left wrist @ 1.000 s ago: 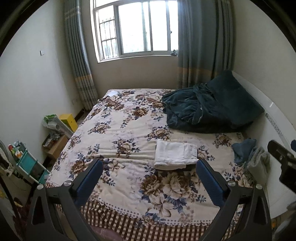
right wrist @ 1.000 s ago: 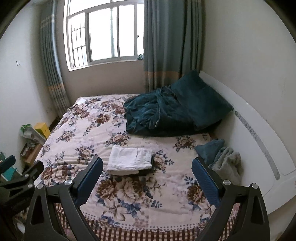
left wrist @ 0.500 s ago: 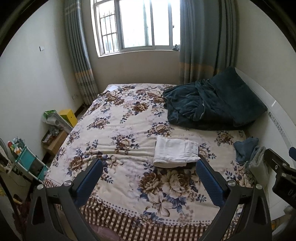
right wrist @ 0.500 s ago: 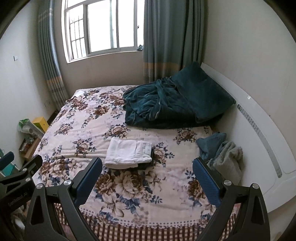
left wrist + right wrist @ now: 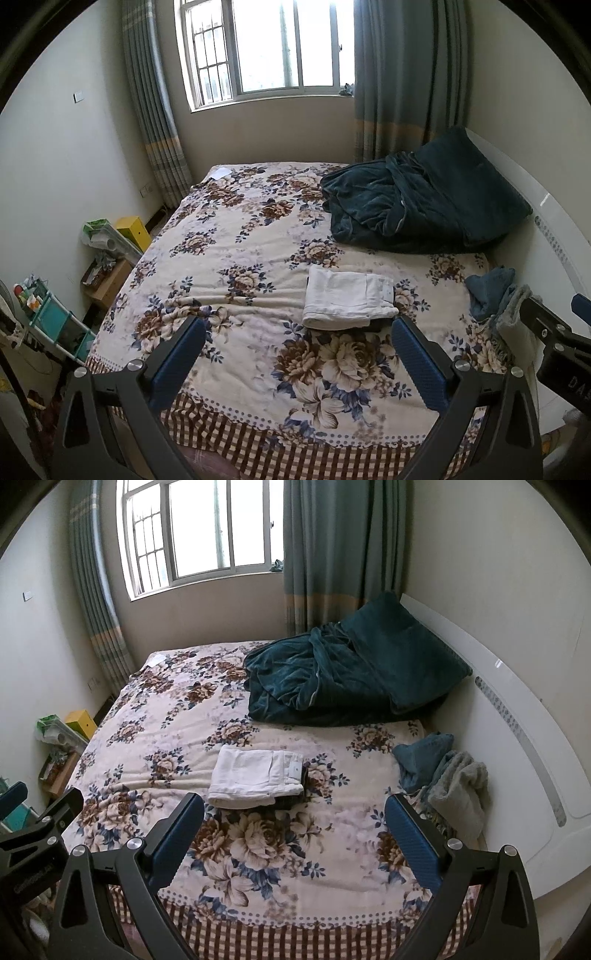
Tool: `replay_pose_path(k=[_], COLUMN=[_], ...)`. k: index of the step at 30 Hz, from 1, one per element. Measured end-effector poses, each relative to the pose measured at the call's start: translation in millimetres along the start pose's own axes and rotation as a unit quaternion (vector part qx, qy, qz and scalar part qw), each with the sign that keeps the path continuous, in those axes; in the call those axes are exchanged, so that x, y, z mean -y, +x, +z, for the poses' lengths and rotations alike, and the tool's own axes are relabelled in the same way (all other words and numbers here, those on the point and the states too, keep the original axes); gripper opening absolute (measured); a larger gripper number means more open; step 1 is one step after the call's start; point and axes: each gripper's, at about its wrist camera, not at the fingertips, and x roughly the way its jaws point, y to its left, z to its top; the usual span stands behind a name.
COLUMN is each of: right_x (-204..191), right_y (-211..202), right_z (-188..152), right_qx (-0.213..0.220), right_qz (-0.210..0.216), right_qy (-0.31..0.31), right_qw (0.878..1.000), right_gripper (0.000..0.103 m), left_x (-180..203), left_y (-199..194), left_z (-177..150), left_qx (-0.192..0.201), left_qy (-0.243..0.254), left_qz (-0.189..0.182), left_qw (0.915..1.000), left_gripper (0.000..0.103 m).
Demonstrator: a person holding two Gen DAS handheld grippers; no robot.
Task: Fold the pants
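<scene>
Both our grippers are wide open and holding nothing — left gripper (image 5: 298,356) and right gripper (image 5: 294,832) hang over the near edge of the bed (image 5: 236,243), well back from the cloth. The pants (image 5: 347,298) lie dead ahead of both, already a neat white rectangle on the floral blanket, long axis running left-to-right across our view, with something dark peeking out under the right end. From the left jaws they sit ahead and toward the right finger; from the right jaws, ahead and toward the left finger (image 5: 177,834). So they're basically between the two arms, neither clearly nearer. Looks to us like the folding is pretty much done. Compared with a second ago, both views sit a bit higher and further back — more floor-side blanket edge showing, pants unmoved.
</scene>
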Motion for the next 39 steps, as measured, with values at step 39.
replay_pose_path(k=[39], right_x=[0.7], right_y=[4.1], right_z=[-2.3], right_qx=[-0.007], right_qz=[0.011], right_qy=[0.002], right_qw=[1.0], right_gripper=[0.1], left_x=[4.8], left_y=[9.5], left_z=[1.9], left_qx=[0.003], left_qy=[0.013], left_qz=[-0.011], left_qw=[0.9998], left_gripper=[0.103])
